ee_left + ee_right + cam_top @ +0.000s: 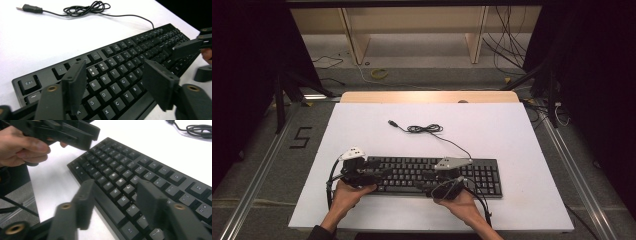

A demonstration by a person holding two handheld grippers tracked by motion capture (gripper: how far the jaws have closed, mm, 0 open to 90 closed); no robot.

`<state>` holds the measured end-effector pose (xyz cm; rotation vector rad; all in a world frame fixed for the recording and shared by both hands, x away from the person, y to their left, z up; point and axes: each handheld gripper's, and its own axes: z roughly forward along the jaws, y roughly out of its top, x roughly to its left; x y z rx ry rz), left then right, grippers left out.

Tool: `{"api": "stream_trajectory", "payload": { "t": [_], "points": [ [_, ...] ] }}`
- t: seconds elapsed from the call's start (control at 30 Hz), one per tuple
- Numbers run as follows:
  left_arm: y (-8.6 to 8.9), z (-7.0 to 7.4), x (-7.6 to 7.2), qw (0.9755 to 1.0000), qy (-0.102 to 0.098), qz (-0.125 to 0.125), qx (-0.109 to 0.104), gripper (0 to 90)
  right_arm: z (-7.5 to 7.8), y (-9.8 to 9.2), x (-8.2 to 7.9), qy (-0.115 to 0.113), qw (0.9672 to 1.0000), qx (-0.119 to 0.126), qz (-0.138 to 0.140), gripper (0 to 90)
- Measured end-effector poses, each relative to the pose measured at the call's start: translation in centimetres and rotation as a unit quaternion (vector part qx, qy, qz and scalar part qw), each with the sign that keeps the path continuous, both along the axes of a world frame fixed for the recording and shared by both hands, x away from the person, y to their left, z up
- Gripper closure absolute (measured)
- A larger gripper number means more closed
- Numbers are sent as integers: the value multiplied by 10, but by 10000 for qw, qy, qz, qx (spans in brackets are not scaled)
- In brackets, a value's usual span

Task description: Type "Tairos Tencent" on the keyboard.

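Now, both grippers (jaws apart) over keyboard

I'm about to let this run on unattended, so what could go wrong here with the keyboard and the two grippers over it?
1. Both the left gripper and the right gripper hover open just over the keyboard; closing or dipping there might pinch or pop off a keycap.
2. The cable lies loosely coiled behind, its USB plug free; moving the keyboard could drag and snag it.
3. The grippers stand close together and may collide.
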<state>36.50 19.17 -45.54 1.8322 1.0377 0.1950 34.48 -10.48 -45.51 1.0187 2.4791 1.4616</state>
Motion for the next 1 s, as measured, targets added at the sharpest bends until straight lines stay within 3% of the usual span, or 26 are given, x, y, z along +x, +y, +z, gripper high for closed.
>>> {"api": "stream_trajectory", "payload": {
  "t": [0.23, 0.57, 0.73, 1.0],
  "points": [
    [0, 0, -6, 9998, -158, -77, -102, 296, -5, 6, 4, 56, 9999, -155, -24, 675],
    [4, -3, -11, 9998, -202, 18, -78, 282, -12, 21, 11, 28, 9994, -345, 11, 847],
    [6, -3, -13, 9997, -218, 27, -63, 280, -16, 29, 13, 47, 9990, -443, 52, 900],
    [7, -4, -16, 9996, -267, 34, -51, 281, -22, 37, 17, 93, 9982, -585, 74, 900]
  ]
}}
